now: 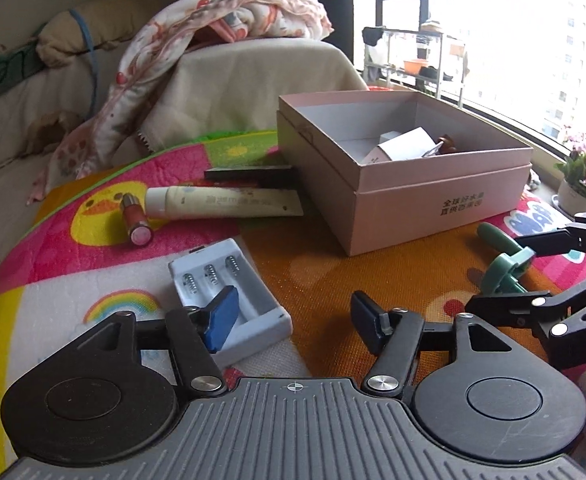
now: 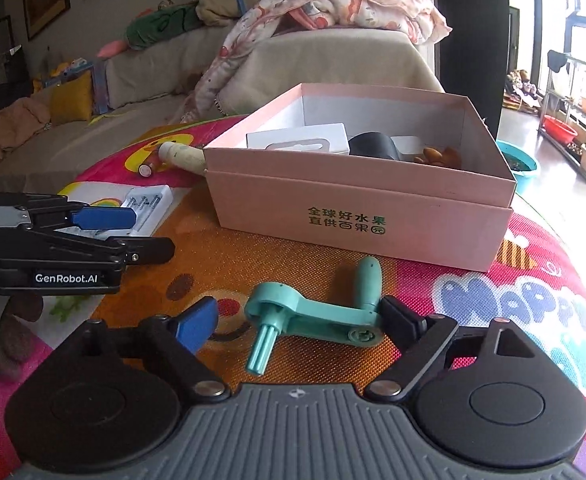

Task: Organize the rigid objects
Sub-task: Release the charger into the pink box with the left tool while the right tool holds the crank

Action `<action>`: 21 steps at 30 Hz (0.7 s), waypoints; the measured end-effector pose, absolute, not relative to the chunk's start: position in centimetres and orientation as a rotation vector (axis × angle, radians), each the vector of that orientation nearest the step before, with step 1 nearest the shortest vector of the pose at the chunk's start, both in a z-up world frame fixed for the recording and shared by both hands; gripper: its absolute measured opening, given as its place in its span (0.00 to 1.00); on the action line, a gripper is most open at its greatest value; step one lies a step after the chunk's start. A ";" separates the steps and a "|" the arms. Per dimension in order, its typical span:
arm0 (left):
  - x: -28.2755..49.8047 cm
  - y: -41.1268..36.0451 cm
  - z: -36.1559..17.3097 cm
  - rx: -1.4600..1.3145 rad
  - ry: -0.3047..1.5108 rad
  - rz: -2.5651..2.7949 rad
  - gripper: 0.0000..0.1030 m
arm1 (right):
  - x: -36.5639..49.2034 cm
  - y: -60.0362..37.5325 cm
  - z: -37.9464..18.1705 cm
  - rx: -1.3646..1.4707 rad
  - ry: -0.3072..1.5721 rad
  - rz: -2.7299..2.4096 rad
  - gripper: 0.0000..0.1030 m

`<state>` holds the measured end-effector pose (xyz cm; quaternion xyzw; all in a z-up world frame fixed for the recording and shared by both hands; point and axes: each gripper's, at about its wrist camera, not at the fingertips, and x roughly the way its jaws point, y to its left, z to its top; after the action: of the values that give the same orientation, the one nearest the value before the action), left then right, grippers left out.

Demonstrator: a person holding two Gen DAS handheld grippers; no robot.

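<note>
Pink cardboard box (image 2: 357,204), centre of the right wrist view, stands open on a bright printed play mat (image 2: 513,304). Its near wall hides most of the contents: only the tops of a white carton (image 2: 297,140), a dark rounded object (image 2: 373,146) and some brown pieces (image 2: 439,156) show, none clearly identifiable. A cream tube (image 1: 221,201) lies left of the box; in the right wrist view its tail is cut off behind the box corner. Beside it lies a small orange-capped cylinder (image 1: 135,220), and a flat dark item (image 1: 249,173) is only partly visible behind the tube.

Left gripper (image 1: 293,320): jaws wide apart, nothing between them; its left pad overlaps a white battery holder (image 1: 229,304) in the picture, and contact cannot be told.

Right gripper (image 2: 305,324): jaws wide, straddling a teal crank handle (image 2: 313,312) that lies on the mat at lower centre. The right finger stands just against the handle's end; the left pad is clear of it.
</note>
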<state>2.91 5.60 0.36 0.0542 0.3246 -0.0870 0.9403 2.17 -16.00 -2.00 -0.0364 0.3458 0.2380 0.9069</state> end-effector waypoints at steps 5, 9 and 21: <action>3.0 5.8 0.3 0.092 0.645 -0.174 0.64 | 2.3 -16.1 -2.0 -0.053 0.715 0.497 0.86; 2.6 6.0 0.5 0.143 0.608 -0.062 0.58 | 2.3 -16.1 -2.0 -0.056 0.715 0.495 0.86; 4.2 11.2 0.6 -0.072 0.668 -0.033 0.59 | 1.9 -15.0 -2.3 -0.144 0.715 0.464 0.86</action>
<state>4.25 11.22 0.58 -0.0354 0.3279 -0.0162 0.9439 1.95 -15.04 -2.28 -0.0696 0.3465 0.2250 0.9080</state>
